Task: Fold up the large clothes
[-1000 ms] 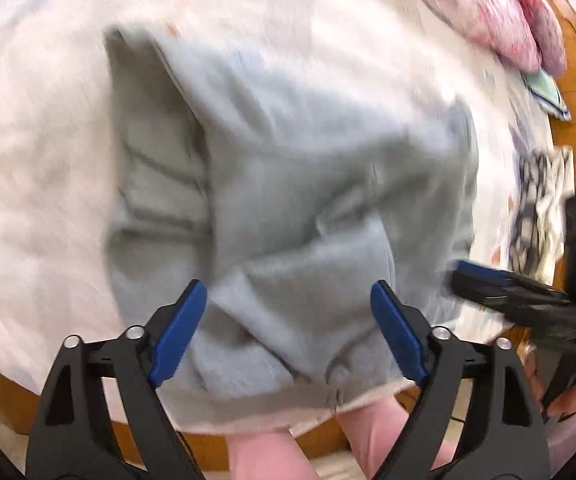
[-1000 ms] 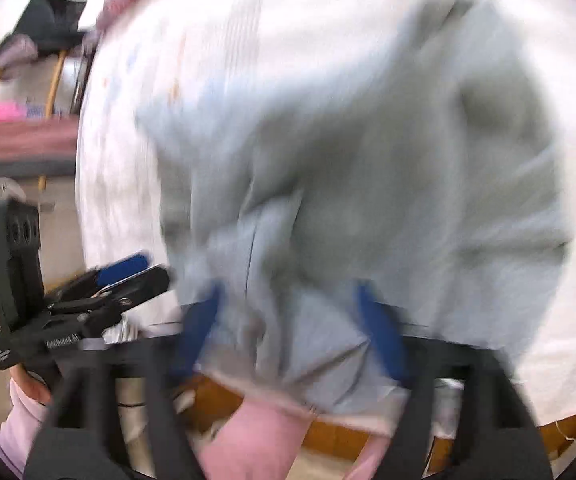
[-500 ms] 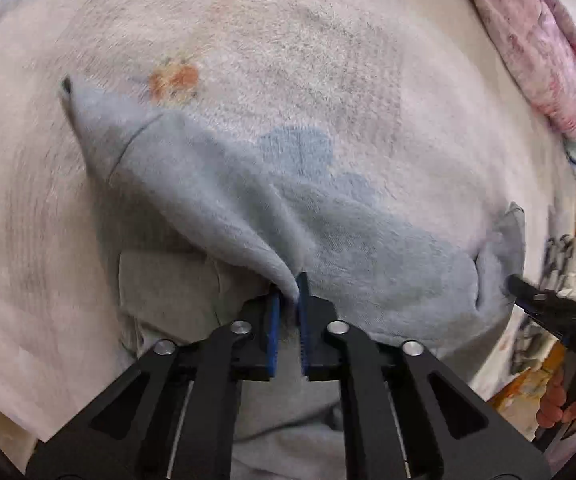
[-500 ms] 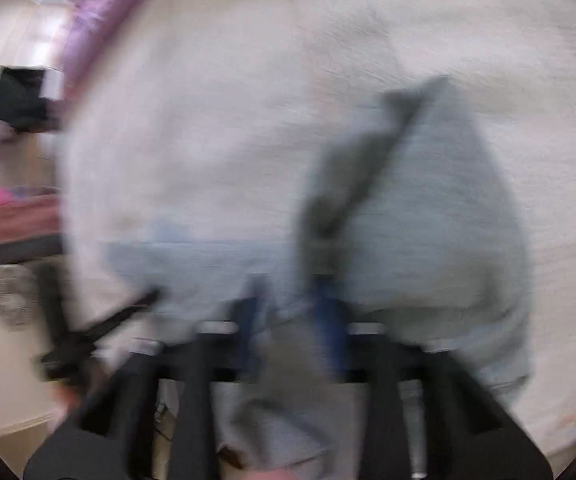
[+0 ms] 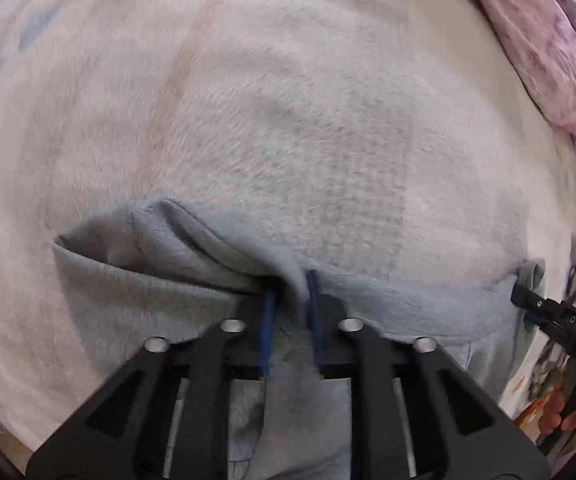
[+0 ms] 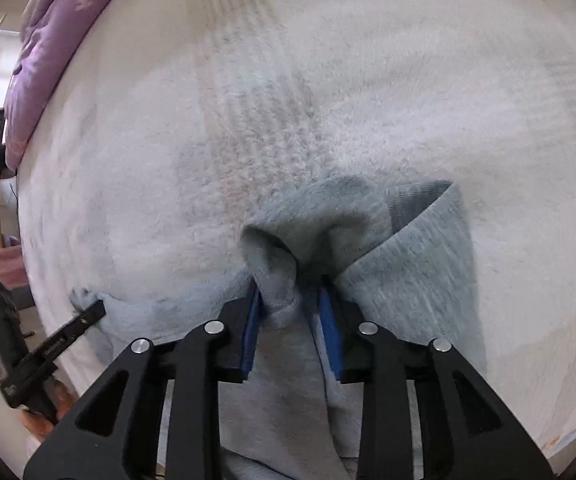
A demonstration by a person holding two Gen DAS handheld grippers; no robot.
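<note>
Since a second ago, left gripper [image 5: 291, 308] and right gripper [image 6: 291, 304] closed from wide open, each now pinching an edge of the grey garment [image 5: 160, 280], drawn low across the fluffy white blanket [image 5: 288, 100]. Visible only from left wrist: pink quilt [image 5: 547, 48]; only from right wrist: purple quilt [image 6: 52, 40].

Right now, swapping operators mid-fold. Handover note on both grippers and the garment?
Left gripper: shut on a bunched fold of the grey garment.
Right gripper: shut on another bunch of the same garment, along the same edge.
Garment: lies on the white fleece blanket over the bed, the gripped edge stretched between the two grippers.
Done: both grips are set.
Left: probably carry the edge across, lay it flat, release, then finish the folds.
</note>
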